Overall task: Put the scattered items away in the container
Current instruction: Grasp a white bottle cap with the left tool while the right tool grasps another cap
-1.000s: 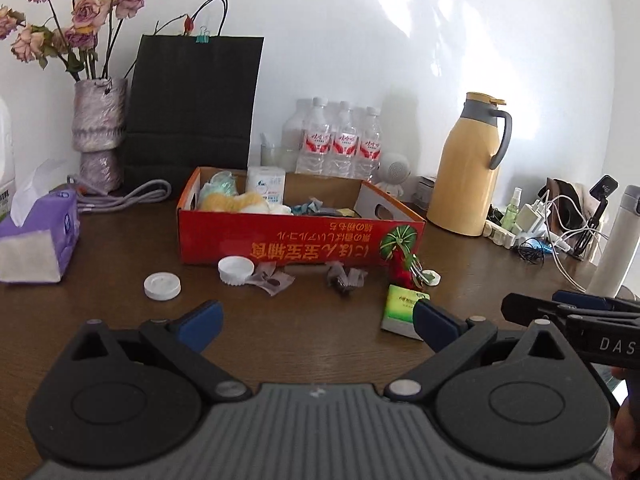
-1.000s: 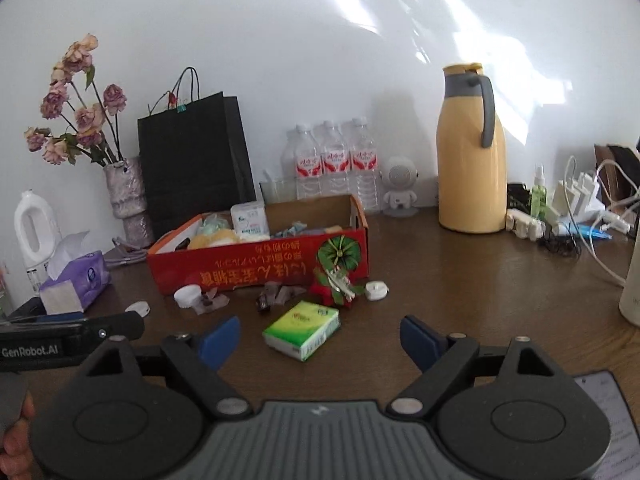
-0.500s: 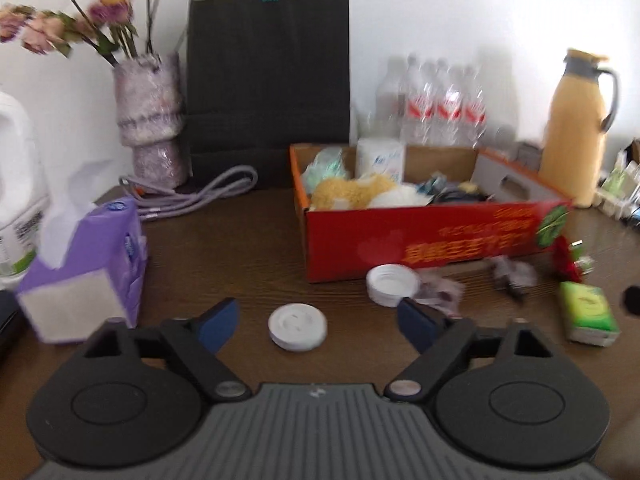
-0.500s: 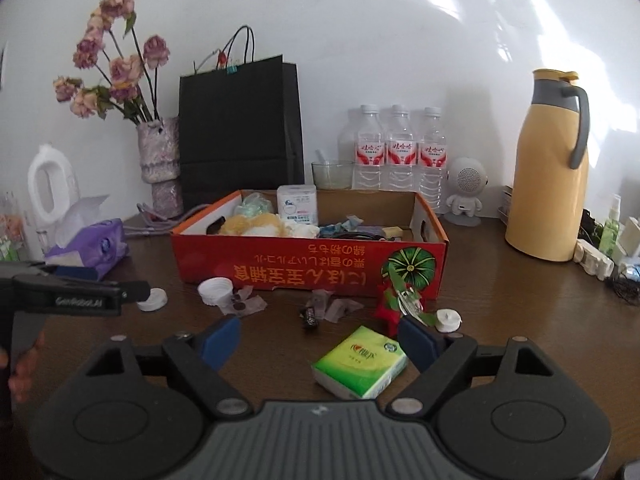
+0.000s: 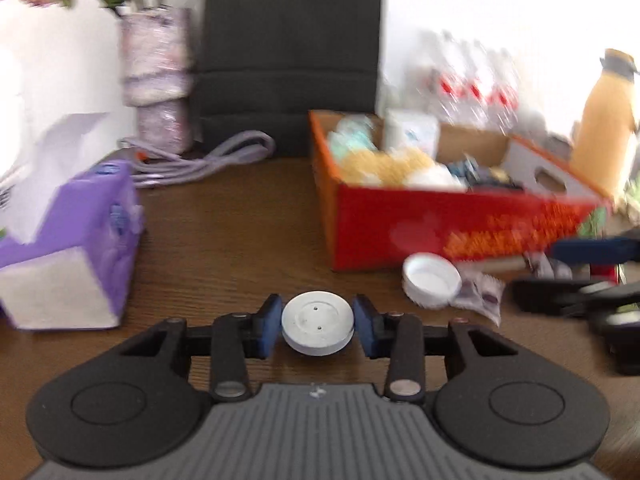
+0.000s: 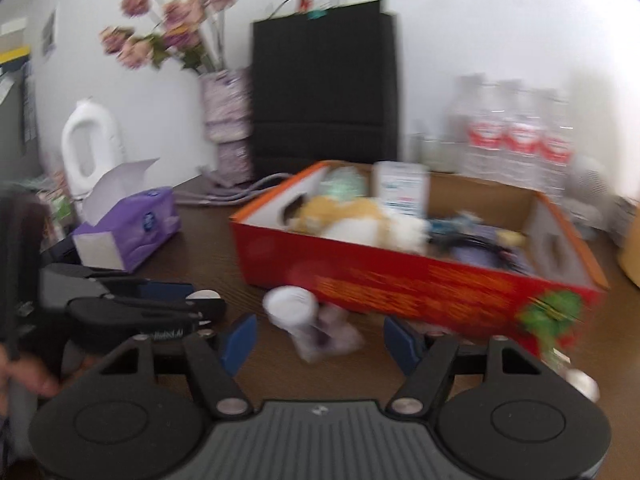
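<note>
left hand-held gripper (image 5: 317, 325) low over the counter (image 5: 240, 240), jaws just been closing around a flat white disc (image 5: 317, 327); blue pads (image 5: 271, 322) at or just short of its rim on both sides, contact hard to confirm through the blur. disc flat on the wood, well left of the red box (image 5: 440, 224), near the purple tissue box (image 5: 76, 240).

right hand-held gripper (image 6: 318, 338) apart, jaws just been narrowing, nothing pressed between them; lined up toward a white cap (image 6: 290, 306) and a crumpled wrapper (image 6: 332, 338) lying just in front of the box (image 6: 400, 276).

disc: probably light, stiff plastic, smooth rim, likely to slip or flip if pinched off centre. best taken across its widest line, pads square on the edge, kept level on the lift. cap: hollow and light, likely to tip or skid when nudged; take across opposite rim walls. wrapper: thin, soft, crushable; will want a pinch on a raised fold rather than a flat part.

box already part full with a yellow sponge-like lump (image 5: 384, 164) and a small white carton (image 5: 412, 136); room looks left toward its right end.
</note>
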`<state>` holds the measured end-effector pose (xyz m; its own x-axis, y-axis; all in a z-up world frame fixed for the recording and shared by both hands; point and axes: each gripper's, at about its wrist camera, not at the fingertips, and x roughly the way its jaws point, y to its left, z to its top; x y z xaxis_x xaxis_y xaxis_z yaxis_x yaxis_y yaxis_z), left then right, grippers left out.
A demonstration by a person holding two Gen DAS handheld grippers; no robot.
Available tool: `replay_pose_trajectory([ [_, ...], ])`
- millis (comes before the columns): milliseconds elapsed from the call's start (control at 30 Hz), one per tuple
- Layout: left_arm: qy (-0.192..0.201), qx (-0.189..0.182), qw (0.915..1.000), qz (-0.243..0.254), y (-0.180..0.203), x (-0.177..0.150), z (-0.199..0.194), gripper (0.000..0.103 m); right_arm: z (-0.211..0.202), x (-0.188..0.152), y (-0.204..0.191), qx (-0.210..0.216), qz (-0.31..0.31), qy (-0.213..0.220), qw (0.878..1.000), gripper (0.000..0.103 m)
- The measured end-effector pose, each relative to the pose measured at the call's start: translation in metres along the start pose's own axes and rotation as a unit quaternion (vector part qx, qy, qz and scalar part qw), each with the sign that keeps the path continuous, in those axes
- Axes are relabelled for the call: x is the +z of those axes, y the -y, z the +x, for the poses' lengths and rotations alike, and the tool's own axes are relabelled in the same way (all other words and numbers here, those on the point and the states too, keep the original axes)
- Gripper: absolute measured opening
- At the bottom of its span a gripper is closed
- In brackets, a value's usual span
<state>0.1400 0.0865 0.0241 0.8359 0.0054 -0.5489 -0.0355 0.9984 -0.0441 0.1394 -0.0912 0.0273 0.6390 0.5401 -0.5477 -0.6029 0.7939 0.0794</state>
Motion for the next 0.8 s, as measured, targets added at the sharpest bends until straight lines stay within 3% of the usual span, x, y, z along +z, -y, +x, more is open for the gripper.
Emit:
replay_pose_trajectory([
  [33, 0.008, 0.003, 0.9999, -0.013, -0.005, 0.001, -0.003, 0.04, 0.012, 0.005, -0.003, 0.007, 0.0, -0.006, 1.0, 0.06],
  [100, 0.018, 0.006, 0.9993, -0.033, -0.014, 0.004, -0.008, 0.04, 0.035, 0.011, -0.007, -0.001, -0.004, -0.024, 1.0, 0.054],
  [300, 0.019, -0.004, 0.9988, -0.046, -0.023, 0.008, -0.007, 0.04, 0.068, 0.011, -0.015, -0.035, -0.014, -0.06, 0.998, 0.048],
  [467, 0.029, 0.004, 0.999, -0.035, -0.02, 0.006, -0.011, 0.04, 0.071, 0.009, -0.014, -0.016, -0.003, -0.05, 0.999, 0.039],
  [633, 0.046, 0.025, 0.9982, -0.03, -0.012, 0.005, -0.024, 0.04, 0.024, 0.012, -0.014, -0.013, 0.004, 0.004, 1.0, 0.039],
  [800, 0.107, 0.039, 0.9932, -0.022, 0.019, -0.014, -0.071, 0.04, -0.062, -0.017, -0.006, -0.061, 0.015, 0.079, 0.995, 0.039],
])
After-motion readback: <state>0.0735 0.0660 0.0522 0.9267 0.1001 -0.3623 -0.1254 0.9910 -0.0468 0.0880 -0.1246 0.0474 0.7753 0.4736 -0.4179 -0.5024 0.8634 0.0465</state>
